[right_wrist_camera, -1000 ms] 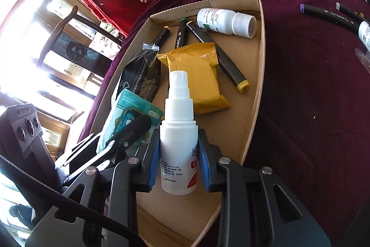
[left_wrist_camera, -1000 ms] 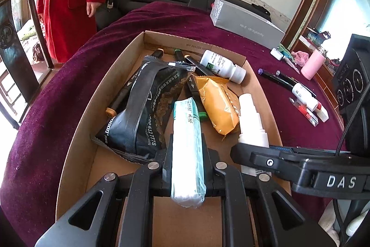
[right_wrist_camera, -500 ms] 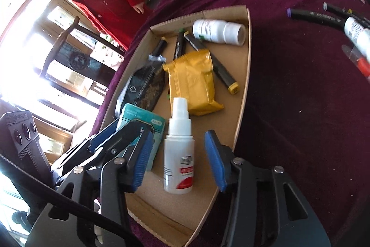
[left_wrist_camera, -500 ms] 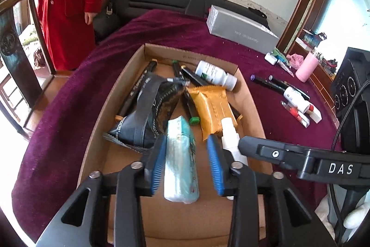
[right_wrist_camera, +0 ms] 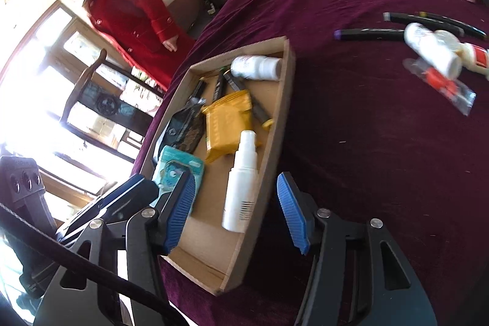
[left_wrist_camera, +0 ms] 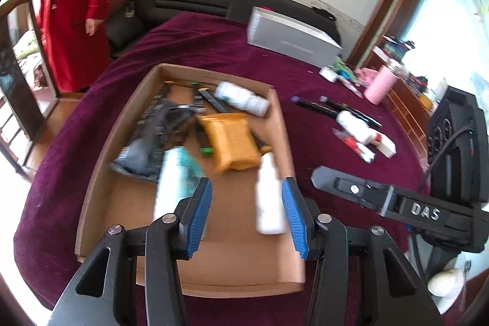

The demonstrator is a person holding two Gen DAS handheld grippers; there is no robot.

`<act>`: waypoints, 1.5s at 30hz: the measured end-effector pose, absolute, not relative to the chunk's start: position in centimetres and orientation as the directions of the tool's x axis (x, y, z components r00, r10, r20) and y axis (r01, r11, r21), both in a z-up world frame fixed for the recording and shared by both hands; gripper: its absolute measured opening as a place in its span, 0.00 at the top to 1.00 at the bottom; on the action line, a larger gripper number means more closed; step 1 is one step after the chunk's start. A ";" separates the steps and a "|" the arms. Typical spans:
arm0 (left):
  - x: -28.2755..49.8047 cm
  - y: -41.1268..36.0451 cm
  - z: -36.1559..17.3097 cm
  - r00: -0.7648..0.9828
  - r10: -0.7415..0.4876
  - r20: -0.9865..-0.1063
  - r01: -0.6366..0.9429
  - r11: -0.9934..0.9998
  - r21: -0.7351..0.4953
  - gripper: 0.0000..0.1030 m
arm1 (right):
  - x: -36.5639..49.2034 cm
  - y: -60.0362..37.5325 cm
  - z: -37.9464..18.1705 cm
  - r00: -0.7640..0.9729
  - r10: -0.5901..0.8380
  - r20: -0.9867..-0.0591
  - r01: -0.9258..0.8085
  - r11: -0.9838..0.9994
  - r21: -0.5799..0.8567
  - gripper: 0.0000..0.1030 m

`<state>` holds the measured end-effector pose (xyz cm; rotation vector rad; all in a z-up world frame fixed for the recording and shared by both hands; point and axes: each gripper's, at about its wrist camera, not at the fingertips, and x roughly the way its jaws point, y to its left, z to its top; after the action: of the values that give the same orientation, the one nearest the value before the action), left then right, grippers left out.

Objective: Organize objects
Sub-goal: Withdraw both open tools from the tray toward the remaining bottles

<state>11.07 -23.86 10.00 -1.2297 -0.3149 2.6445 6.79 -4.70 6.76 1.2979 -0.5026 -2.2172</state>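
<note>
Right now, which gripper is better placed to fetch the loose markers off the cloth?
Right. The markers lie on the cloth right of the cardboard tray, the right gripper's side; its opening jaws hold nothing.

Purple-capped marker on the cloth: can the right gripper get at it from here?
Probably yes. The marker lies alone on the cloth, outside the box, nothing over it. The right gripper is opening and empty, above the spray bottle.
</note>
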 end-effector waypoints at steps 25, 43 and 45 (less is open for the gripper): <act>4.8 -5.3 3.6 -0.456 0.351 -0.818 -0.292 -0.927 -0.235 0.54 | 2.9 17.5 8.1 -0.644 -0.440 -0.626 0.025 -0.830 0.557 0.35; 4.7 -5.5 2.6 -0.455 0.463 -0.760 -0.386 -0.872 -0.300 0.17 | -6.8 9.1 4.9 -0.481 -0.364 -0.798 0.035 -0.917 0.398 0.37; 4.7 -5.4 2.6 -0.455 0.465 -0.759 -0.385 -0.872 -0.303 0.17 | -7.4 8.7 4.4 -0.472 -0.337 -0.815 0.021 -0.928 0.372 0.43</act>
<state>4.71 -5.43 2.59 -1.2485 -0.1180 2.3199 -7.44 8.74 4.38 1.4810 -0.4630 -2.4845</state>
